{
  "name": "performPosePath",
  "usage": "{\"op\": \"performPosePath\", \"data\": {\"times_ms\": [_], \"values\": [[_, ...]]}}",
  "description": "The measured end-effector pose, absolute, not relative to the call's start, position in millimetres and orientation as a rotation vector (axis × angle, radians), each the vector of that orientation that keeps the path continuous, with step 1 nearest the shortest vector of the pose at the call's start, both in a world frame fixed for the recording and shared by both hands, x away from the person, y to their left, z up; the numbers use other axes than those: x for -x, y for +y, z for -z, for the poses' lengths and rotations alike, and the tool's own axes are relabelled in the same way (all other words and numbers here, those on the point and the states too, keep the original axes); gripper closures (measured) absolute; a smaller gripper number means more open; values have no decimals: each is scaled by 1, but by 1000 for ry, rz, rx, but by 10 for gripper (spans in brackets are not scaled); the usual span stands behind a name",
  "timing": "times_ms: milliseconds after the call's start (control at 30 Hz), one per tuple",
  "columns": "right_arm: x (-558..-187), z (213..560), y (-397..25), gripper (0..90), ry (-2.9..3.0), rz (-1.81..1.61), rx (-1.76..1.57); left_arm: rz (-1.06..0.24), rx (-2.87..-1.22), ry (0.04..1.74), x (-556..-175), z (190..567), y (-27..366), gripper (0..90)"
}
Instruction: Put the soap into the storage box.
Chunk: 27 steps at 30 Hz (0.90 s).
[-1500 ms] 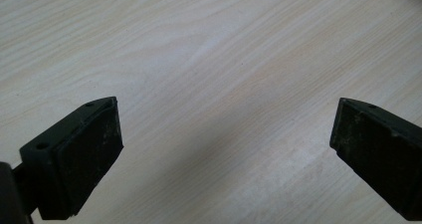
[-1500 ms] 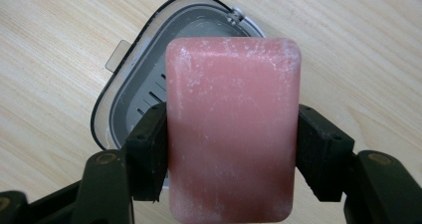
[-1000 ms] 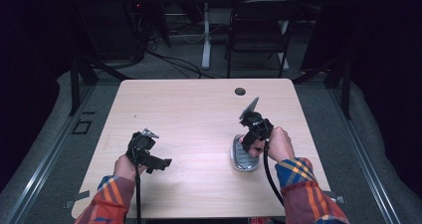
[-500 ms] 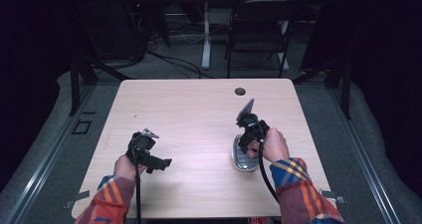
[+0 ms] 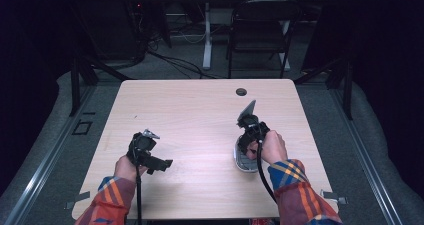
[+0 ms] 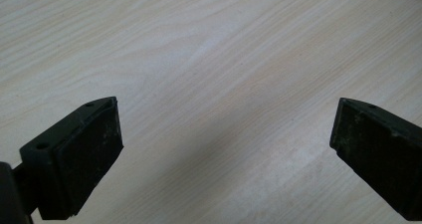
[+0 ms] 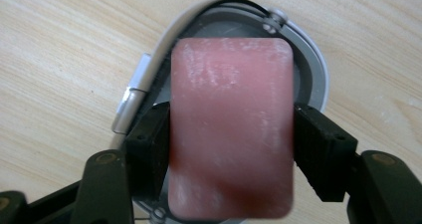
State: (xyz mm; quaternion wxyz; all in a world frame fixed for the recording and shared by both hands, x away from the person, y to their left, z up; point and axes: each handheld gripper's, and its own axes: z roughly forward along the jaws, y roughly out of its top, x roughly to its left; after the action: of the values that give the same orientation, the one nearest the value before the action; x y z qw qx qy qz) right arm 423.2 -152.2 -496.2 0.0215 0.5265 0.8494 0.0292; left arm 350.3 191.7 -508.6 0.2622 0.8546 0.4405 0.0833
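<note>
Soap bar (image 7: 230, 129), pink with a whitish dry bloom, is clamped across its width between the jaws of the right gripper (image 7: 230, 144), held directly over a grey oval soap dish (image 7: 318, 74) near the desk's (image 5: 200, 115) right edge, toward the near side.

Handling judgement: rigid, light, likely slick if wet; the dry surface should give fair friction. The flat long sides now gripped appear the soundest hold; rounded corners would slip.

Left gripper (image 6: 226, 149) stands with jaws spread wide over bare wood near the front left corner, holding nothing.

Obscured: the bar covers the dish interior, so whether it touches the dish cannot be told. In the high view the right hand (image 5: 272, 146) masks the bar.
</note>
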Motion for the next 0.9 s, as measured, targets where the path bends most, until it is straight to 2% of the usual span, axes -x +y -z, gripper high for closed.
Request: {"op": "performPosePath", "data": {"times_ms": [500,533,667,900], "values": [[-418,486,-168,364,2643,-216,-1716,-226,-2316,1189,-350,508,191,0],[-417,486,-168,388,2648,-226,-1724,-226,-2317,1188,-350,508,191,0],[-414,482,-172,389,2650,-265,-1714,-225,-2315,1190,-350,509,191,0],[-408,471,-184,362,2619,-350,-1675,-223,-2318,1186,-350,509,191,0]]}}
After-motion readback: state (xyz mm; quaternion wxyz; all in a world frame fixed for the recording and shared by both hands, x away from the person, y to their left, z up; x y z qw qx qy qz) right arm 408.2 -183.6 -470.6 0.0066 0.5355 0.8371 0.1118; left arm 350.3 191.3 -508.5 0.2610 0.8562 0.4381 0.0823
